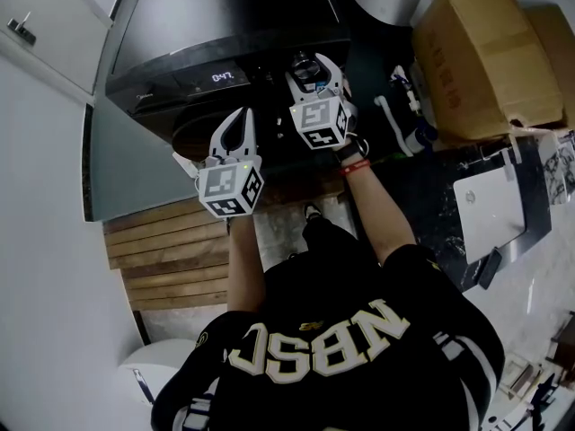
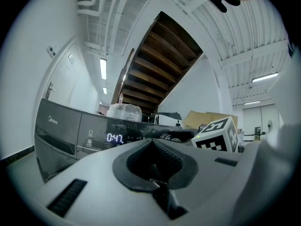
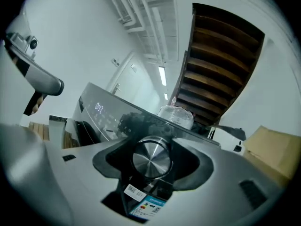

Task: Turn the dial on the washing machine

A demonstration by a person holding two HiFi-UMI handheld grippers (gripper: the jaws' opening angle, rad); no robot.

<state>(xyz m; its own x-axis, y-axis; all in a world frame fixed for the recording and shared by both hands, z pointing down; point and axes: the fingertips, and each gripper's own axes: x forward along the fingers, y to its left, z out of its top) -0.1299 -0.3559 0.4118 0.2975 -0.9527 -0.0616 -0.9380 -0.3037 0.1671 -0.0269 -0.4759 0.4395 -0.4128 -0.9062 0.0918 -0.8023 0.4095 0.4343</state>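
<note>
Right gripper (image 1: 313, 72), jaws on dial (image 3: 151, 158)

To me the dial (image 3: 151, 158) looks like brushed metal, bright, with fine radial lines. The washing machine (image 1: 225, 16) is smooth and dark, glossy enough to mirror. My right tool (image 1: 314, 68) is matt pale plastic with ribbed black pads (image 3: 113, 160). The box (image 1: 485, 52) is plain brown cardboard, and the slats (image 1: 166, 250) are grained wood.

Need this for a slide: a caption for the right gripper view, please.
Right gripper clamped on the metal dial of the washing machine, display reading 0:47.
</note>
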